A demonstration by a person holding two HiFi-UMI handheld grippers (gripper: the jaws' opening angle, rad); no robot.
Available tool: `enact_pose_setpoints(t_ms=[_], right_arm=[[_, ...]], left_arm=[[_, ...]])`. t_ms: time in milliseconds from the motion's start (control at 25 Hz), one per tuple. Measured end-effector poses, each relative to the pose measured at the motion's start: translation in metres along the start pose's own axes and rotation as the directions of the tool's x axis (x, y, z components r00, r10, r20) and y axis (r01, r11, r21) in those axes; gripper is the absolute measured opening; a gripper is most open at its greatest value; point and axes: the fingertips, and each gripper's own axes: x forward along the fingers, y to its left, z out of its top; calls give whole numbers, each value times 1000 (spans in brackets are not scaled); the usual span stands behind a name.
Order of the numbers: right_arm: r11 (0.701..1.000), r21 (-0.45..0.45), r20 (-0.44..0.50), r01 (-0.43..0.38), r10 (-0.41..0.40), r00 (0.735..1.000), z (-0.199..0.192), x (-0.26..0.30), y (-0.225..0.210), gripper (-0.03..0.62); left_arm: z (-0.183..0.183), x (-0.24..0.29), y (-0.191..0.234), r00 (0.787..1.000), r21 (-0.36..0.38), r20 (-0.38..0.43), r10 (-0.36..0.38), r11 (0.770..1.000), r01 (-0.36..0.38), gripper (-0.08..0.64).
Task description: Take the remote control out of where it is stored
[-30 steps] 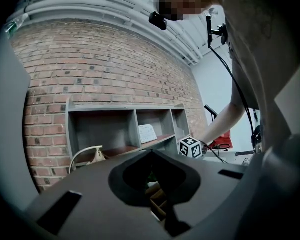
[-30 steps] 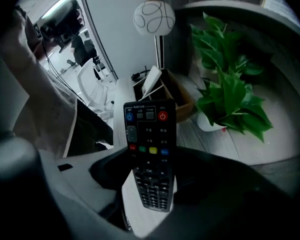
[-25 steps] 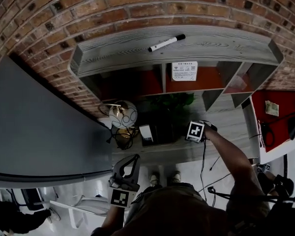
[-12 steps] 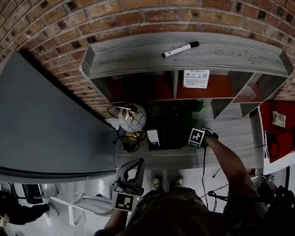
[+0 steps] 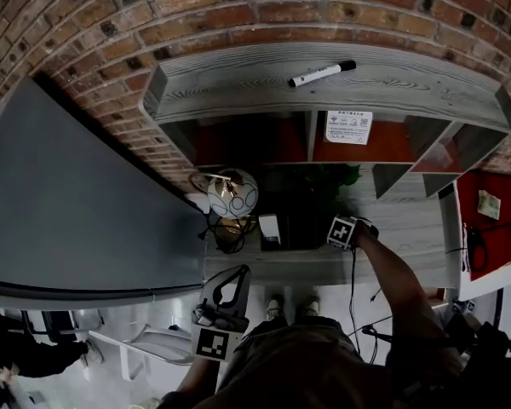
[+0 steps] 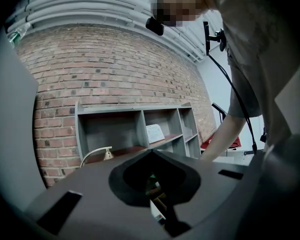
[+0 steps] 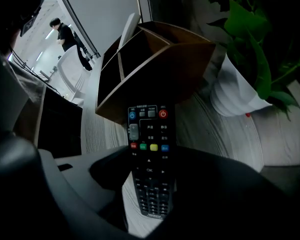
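Little change from a second ago: both tools hold their places, and only the shelf (image 5: 238,83) sits a little further right in the head view. We note the right tool (image 7: 151,176) clamped wide across the remote control (image 7: 148,134), just in front of the wooden organizer (image 7: 155,59), over the desk (image 7: 205,129). Left tool (image 6: 151,153) tips together, empty, low by the body.

Readable print: one key legend only

The remote control (image 7: 149,169) shows "OK" at the centre of its arrow keys; the small print by its other keys is too fine to read. A white card (image 5: 348,127) standing in the shelf (image 5: 238,88) bears printed lines, all illegible.
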Motion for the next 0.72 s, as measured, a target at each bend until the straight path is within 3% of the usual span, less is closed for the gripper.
enact_pose_setpoints(t_ms=[200,360,720], right_arm=[[1000,5,25,-13,13,1000,4,11,4,245],[997,0,-67,80,-80,995,-15,13,-15,246],[998,18,-60,66,-65,996,-16,20,-16,247]], left_arm=[[-3,-2,1,1000,-4,-15,3,1000,-3,11],[-5,-4,4,1000,-6,-24,10,1000,-10,11],[-13,-8,8,999,-13,-50,17,1000,-18,11]])
